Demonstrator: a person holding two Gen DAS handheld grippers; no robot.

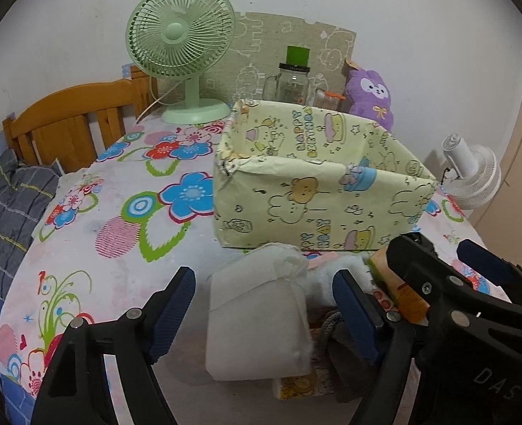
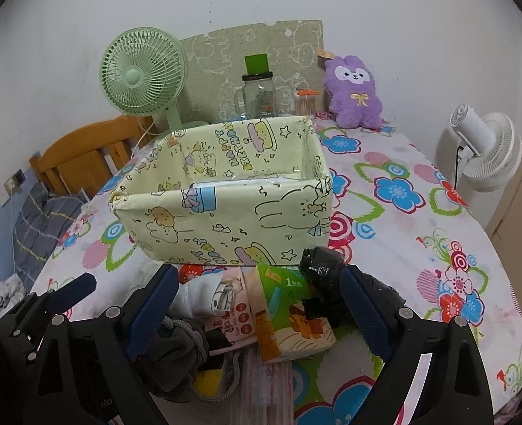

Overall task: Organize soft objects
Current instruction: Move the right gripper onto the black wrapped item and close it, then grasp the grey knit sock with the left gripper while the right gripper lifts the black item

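Observation:
A yellow cartoon-print box stands on the floral tablecloth; it also shows in the right wrist view, with a clear-wrapped white item inside. My left gripper is open around a white soft pack lying before the box. My right gripper is open over a green-orange tissue pack, with a black plastic bundle by its right finger. The right gripper also shows in the left wrist view. A grey knitted item and a pink-white pack lie beside it.
A green fan, a glass jar and a purple plush stand at the table's back by the wall. A white fan is at the right edge. A wooden bed frame and a grey pillow lie left.

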